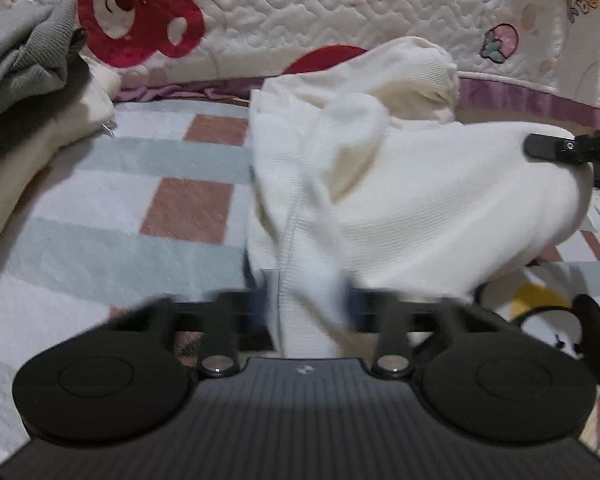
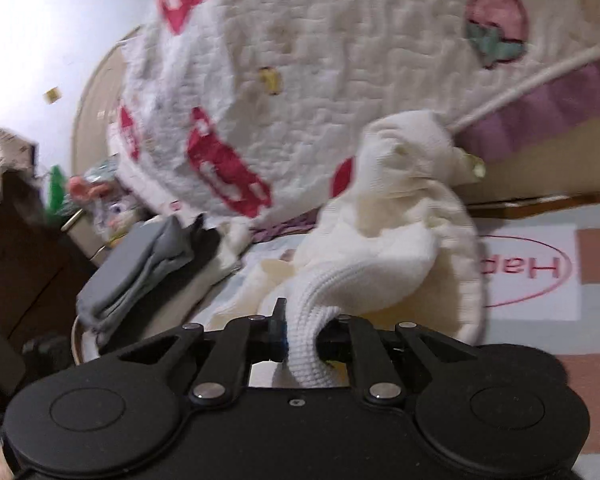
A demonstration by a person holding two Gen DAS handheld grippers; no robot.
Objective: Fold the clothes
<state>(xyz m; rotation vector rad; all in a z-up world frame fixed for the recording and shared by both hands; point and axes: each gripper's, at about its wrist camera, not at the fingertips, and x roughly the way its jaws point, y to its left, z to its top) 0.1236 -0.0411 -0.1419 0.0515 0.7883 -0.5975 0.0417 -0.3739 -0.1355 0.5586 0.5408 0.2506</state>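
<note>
Nearest the left wrist camera, the left hand-held gripper [image 1: 306, 300] has its jaws pinched together on a ribbed edge of a cream knitted garment [image 1: 420, 200], which runs up from the jaws in a narrow band and spreads into a loose, raised heap. At the right edge of that view the tip of the right hand-held gripper [image 1: 552, 147] touches the far side of the same garment.

Seen from the right wrist camera, the right hand-held gripper [image 2: 302, 330] is clamped on a thick ribbed fold of the cream knitted garment [image 2: 400, 220]; the cloth bunches between the jaws and hangs down below them, while the rest rises in a crumpled mound.

Below the garment lies a checked blanket [image 1: 120, 200] in pale blue, white and brown squares; in the right view a white patch on it bears a red oval with lettering. A grey garment [image 1: 24, 64] lies in a heap at the left, on top of another cream cloth. Behind everything stands a white quilt [image 1: 340, 8] with a red bear [image 1: 132, 8] and a strawberry [image 1: 500, 42] stitched on it, edged in purple.
</note>
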